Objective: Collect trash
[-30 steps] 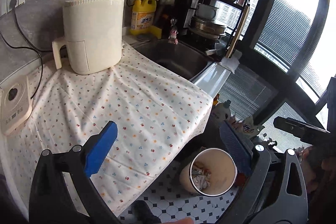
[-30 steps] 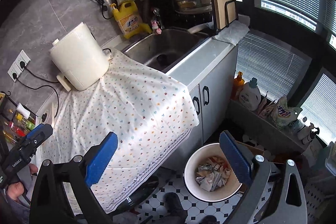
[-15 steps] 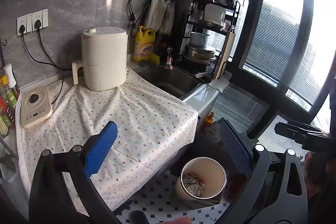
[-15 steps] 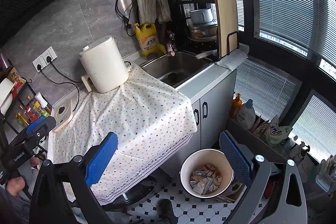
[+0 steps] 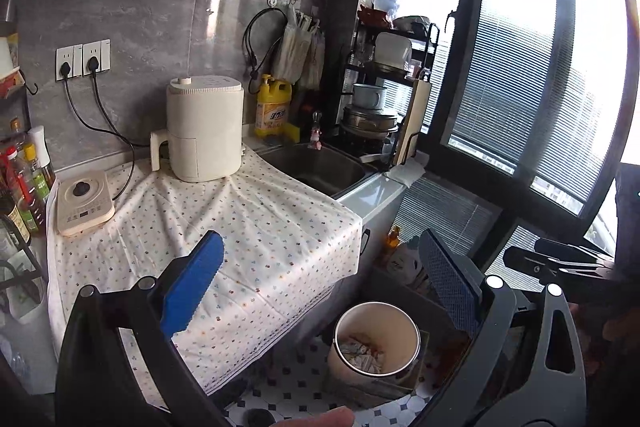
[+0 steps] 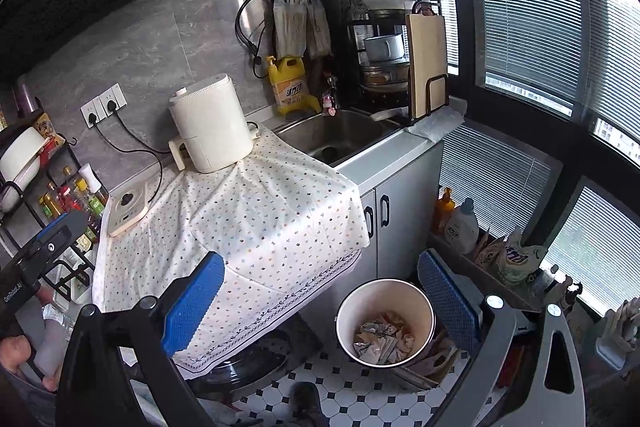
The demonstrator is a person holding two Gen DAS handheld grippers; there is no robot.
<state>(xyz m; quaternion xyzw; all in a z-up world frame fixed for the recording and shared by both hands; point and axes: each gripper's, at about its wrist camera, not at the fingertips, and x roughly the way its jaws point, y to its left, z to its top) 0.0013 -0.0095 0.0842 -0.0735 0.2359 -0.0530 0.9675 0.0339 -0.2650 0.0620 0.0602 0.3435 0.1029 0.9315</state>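
Note:
A cream waste bin (image 5: 376, 341) stands on the tiled floor below the counter, with crumpled paper and wrappers (image 6: 382, 341) inside; it also shows in the right wrist view (image 6: 385, 323). My left gripper (image 5: 320, 291) is open and empty, held high above the cloth's front edge and the bin. My right gripper (image 6: 320, 299) is open and empty, also held high over the same spot. The floral cloth (image 5: 224, 227) on the counter carries no trash that I can see.
A white air fryer (image 5: 205, 129) stands at the back of the cloth, an induction plate (image 5: 82, 203) at its left. The sink (image 6: 340, 139), yellow detergent bottle (image 6: 290, 87) and dish rack (image 6: 392, 43) lie beyond. Bottles (image 6: 460, 223) line the window ledge by the floor.
Both grippers have risen and pulled back from the counter, so the whole kitchen now shows. Both stay open and empty. The bin has not moved.

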